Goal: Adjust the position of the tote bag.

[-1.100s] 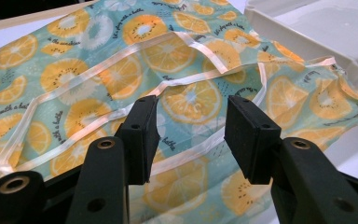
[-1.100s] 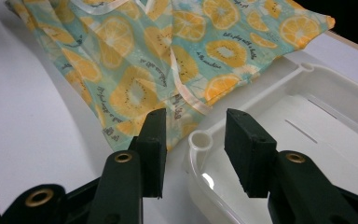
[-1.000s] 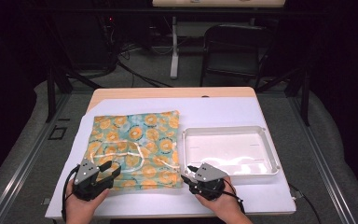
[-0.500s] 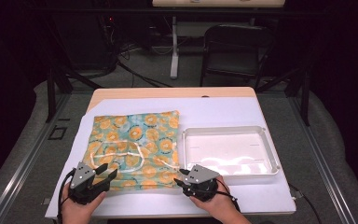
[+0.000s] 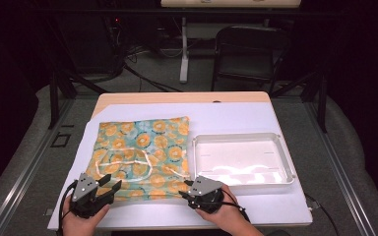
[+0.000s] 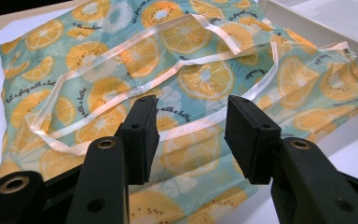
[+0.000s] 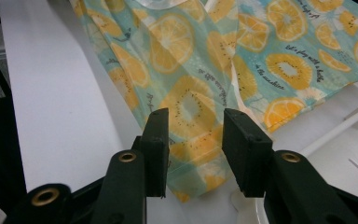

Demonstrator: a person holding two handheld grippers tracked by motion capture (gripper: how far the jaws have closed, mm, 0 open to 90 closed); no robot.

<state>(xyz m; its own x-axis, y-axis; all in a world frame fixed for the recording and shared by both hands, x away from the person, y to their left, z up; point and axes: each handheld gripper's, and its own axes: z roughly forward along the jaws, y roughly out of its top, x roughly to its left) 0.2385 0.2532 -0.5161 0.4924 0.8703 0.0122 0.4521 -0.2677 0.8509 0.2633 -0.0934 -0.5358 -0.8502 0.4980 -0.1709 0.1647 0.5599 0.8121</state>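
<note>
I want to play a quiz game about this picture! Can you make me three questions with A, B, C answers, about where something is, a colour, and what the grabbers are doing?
1. Where is the white tray?
A. On top of the cloth
B. Beside the fruit-print cloth, towards the right gripper
C. On the floor

2. What colour are the fruit slices on the cloth?
A. Orange
B. Purple
C. Black

3. How are the left gripper's jaws?
A. Open above the cloth
C. Holding the tray
B. Shut tight

Answers: 1 B, the high view shows them side by side. 2 A, orange slices on teal. 3 A, there is a gap between the jaws.
</note>
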